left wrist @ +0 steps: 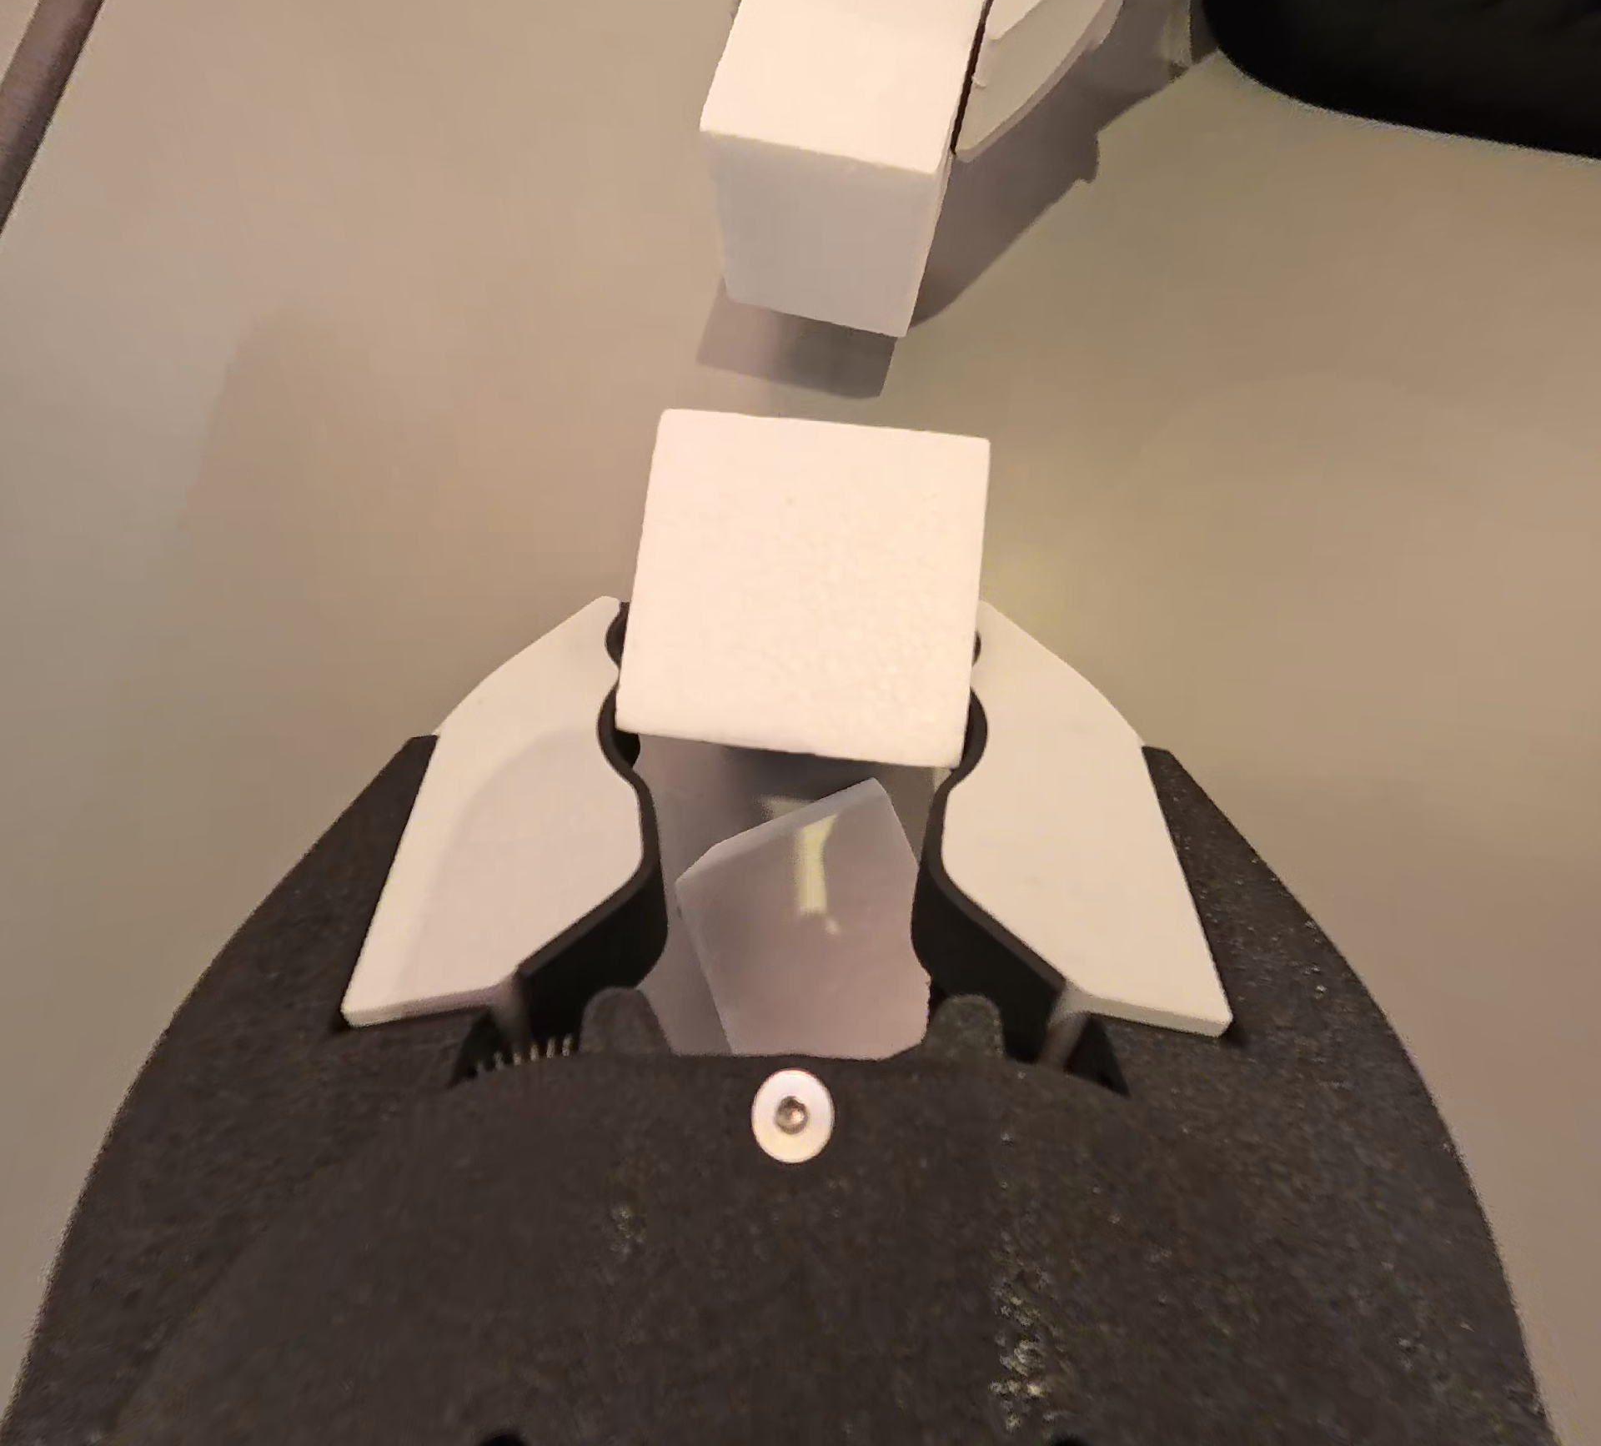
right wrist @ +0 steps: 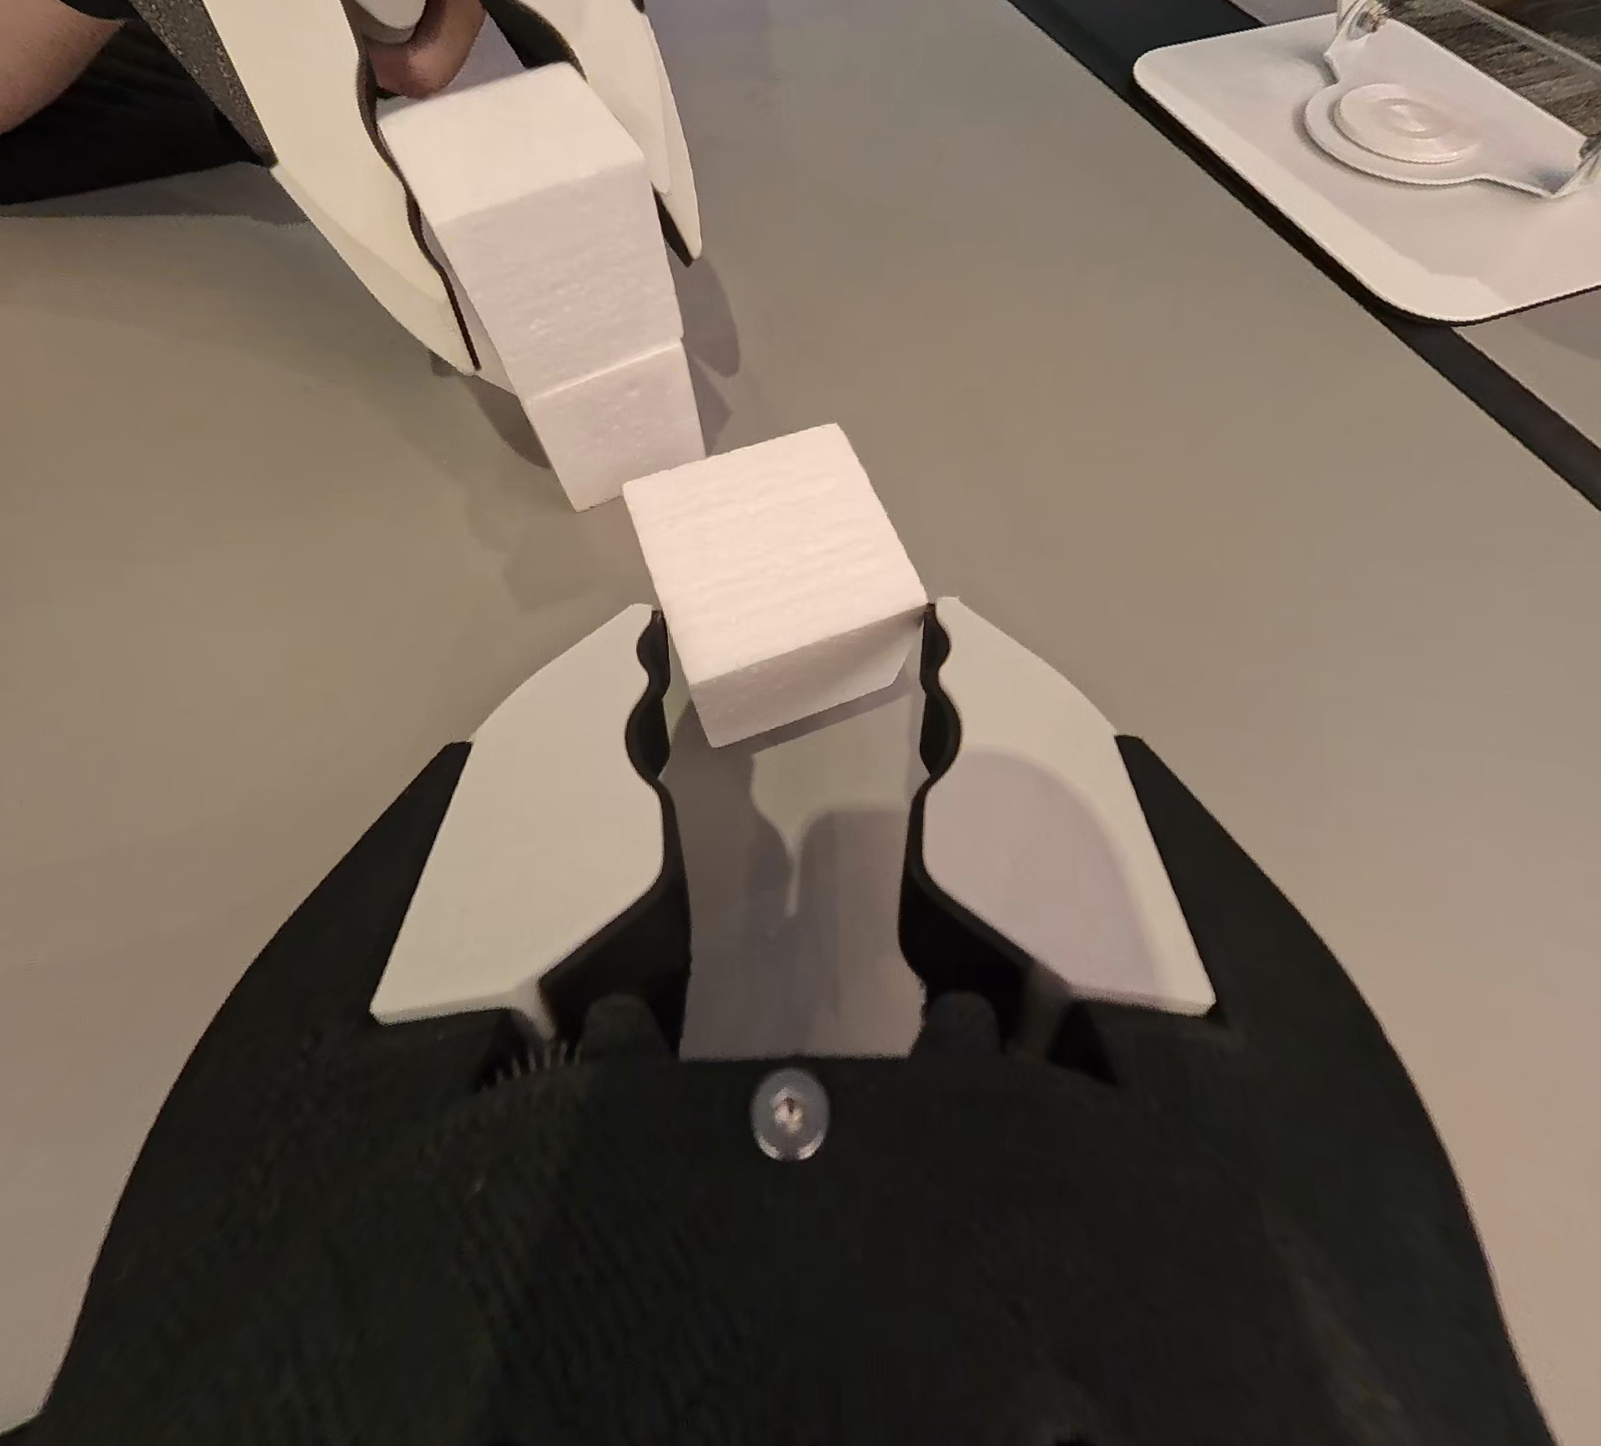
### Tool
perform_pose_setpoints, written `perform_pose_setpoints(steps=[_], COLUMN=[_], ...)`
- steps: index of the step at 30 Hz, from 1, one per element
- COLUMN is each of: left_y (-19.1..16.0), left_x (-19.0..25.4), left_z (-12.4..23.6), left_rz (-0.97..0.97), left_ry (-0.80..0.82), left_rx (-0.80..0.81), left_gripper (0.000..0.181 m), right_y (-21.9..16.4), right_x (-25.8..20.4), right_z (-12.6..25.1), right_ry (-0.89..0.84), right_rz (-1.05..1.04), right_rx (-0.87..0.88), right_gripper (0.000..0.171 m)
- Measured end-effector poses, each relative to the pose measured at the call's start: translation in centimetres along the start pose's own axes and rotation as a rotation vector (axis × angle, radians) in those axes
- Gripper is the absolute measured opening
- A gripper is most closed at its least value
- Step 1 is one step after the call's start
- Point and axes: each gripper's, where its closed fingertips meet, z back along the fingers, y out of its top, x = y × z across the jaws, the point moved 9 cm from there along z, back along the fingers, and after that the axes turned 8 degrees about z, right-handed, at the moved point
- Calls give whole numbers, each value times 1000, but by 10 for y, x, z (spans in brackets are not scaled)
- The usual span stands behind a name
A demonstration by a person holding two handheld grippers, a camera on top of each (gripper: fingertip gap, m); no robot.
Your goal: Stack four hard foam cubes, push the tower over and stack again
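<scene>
Left tongs [left wrist: 797,659] grip stacked cube [left wrist: 806,590]; right tongs [right wrist: 793,616] straddle another cube [right wrist: 771,581].

A cube [right wrist: 554,217] is sitting on another cube [right wrist: 619,430] on the tabletop [right wrist: 1040,451], at the far left. A third cube [right wrist: 771,581] is lying just near and right of them. A stand [right wrist: 1351,183] is resting far right.
</scene>
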Motion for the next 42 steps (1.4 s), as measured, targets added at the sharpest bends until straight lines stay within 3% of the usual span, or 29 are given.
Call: perform_pose_setpoints(steps=[5, 7, 12, 18, 22, 27, 42], left_y=[-1, -3, -4, -25, -45, -58, -68], left_x=[-1, -1, 3, 5, 2, 3, 3], left_z=[0, -3, 9, 47, 43, 31, 19], left_rz=[1, -9, 12, 50, 145, 171, 217], left_ry=[-6, 15, -6, 78, 114, 171, 181], left_rx=[-9, -14, 37, 83, 83, 34, 11], left_gripper=[71, 89, 98, 102, 103, 103, 91], right_y=[0, 0, 11, 88, 123, 133, 121], right_x=[0, 0, 0, -10, -24, -32, -28], right_z=[-1, 0, 13, 35, 9, -30, -50], right_ry=[2, 3, -15, 26, 78, 125, 164], right_rz=[0, -2, -7, -49, 36, 106, 78], right_rx=[-1, 4, 75, 274, 156, 7, -23], right_gripper=[57, 57, 57, 57, 57, 57, 57])
